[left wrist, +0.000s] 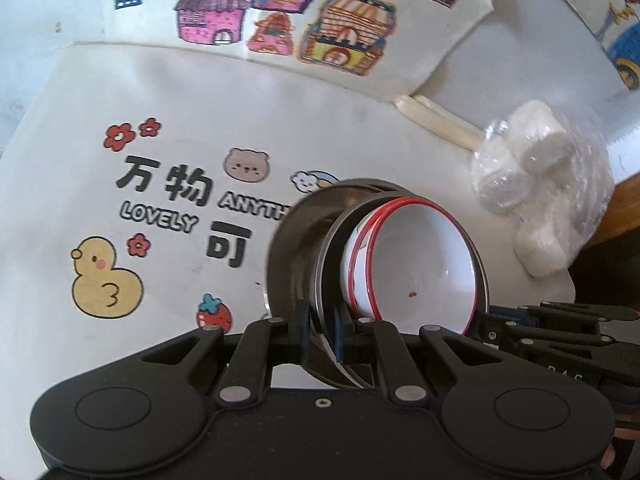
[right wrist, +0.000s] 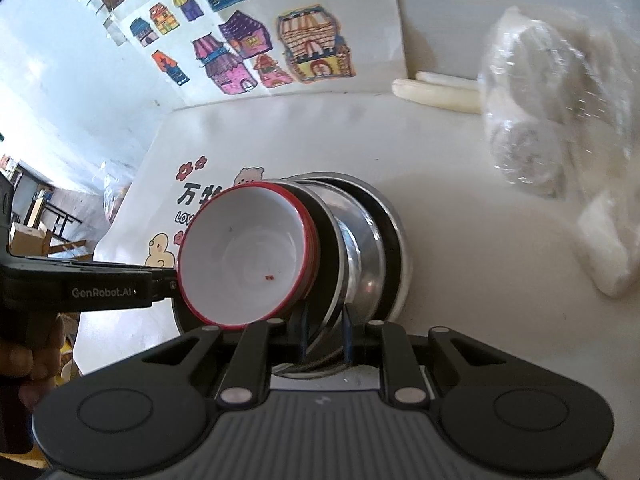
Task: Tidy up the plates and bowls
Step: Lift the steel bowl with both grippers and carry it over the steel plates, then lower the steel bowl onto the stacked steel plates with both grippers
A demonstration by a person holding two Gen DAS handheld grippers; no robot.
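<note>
We count two steel plates, the outer steel plate [left wrist: 292,248] [right wrist: 394,248] and the inner steel plate [left wrist: 326,272] [right wrist: 332,240], and nested in them two red-rimmed white bowls [left wrist: 420,264] [right wrist: 244,256], all tipped on edge as one stack. The tabletop [left wrist: 472,64] [right wrist: 460,208] carries two printed cloths, the duck-and-lettering cloth [left wrist: 180,112] [right wrist: 224,136] and the painted-houses cloth [left wrist: 360,8] [right wrist: 360,40], plus one clear bag of white rolls [left wrist: 540,184] [right wrist: 560,120]. A pale blue wall [right wrist: 60,60] stands to the left. Our left hand-held gripper [left wrist: 325,334] [right wrist: 160,280] is nearly closed, pinching the inner steel plate's rim from below. Our right hand-held gripper [right wrist: 325,334] [left wrist: 560,328] is likewise narrowed on the same stack's steel rim, bowls just to its left.
</note>
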